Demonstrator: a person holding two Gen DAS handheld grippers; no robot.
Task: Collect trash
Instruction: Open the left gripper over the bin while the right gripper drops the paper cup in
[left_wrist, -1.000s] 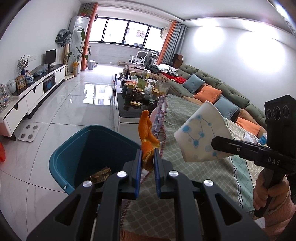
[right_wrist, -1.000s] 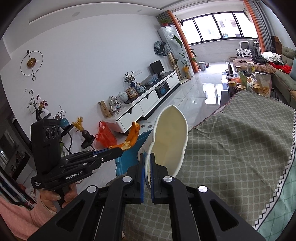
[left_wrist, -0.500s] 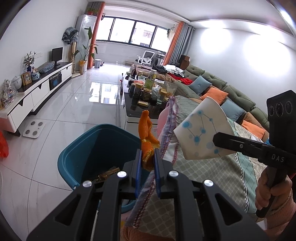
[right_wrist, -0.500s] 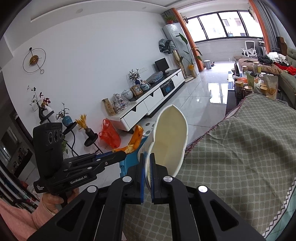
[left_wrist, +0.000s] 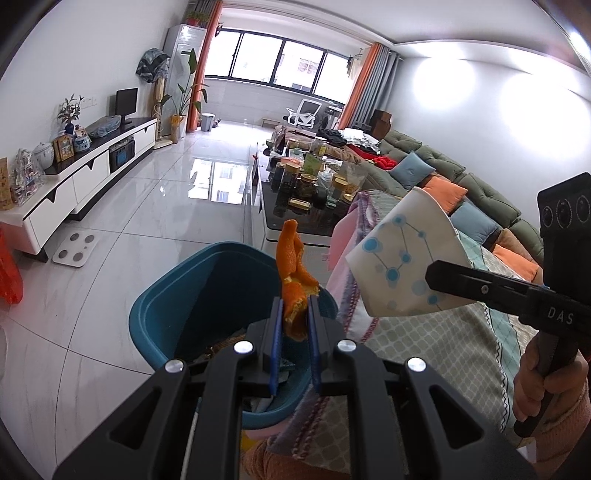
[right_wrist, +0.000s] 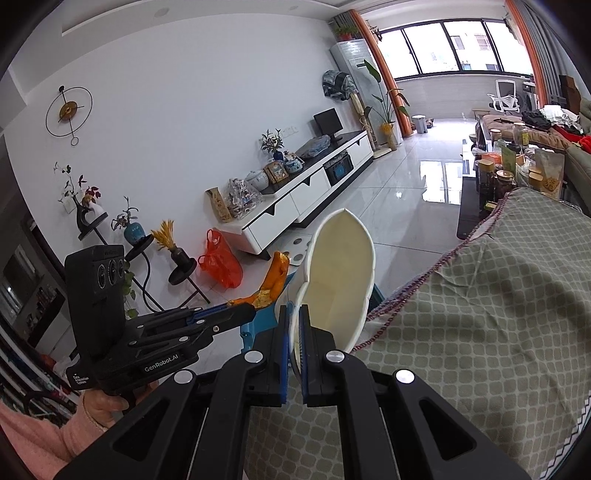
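My left gripper (left_wrist: 294, 312) is shut on an orange peel (left_wrist: 293, 275) and holds it above the near rim of a teal trash bin (left_wrist: 173, 291) that stands on the floor beside the covered table. Some litter lies in the bin's bottom. My right gripper (right_wrist: 294, 317) is shut on the rim of a squashed white paper cup (right_wrist: 340, 273); from the left wrist the cup (left_wrist: 402, 262) shows a blue dot pattern and hangs over the table's edge, right of the bin. In the right wrist view the left gripper (right_wrist: 243, 312) with the peel (right_wrist: 273, 282) is at lower left.
A green checked cloth (right_wrist: 480, 314) covers the table, its fringe hanging next to the bin. A black coffee table (left_wrist: 291, 218) crowded with jars stands beyond, a sofa (left_wrist: 472, 192) with cushions at the right, a white TV cabinet (left_wrist: 74, 184) and a red plastic bag (right_wrist: 221, 264) at the left.
The right gripper with the cup has drifted sideways toward the table's edge and the bin. The left gripper has kept the peel in place over the bin, only turning slightly.
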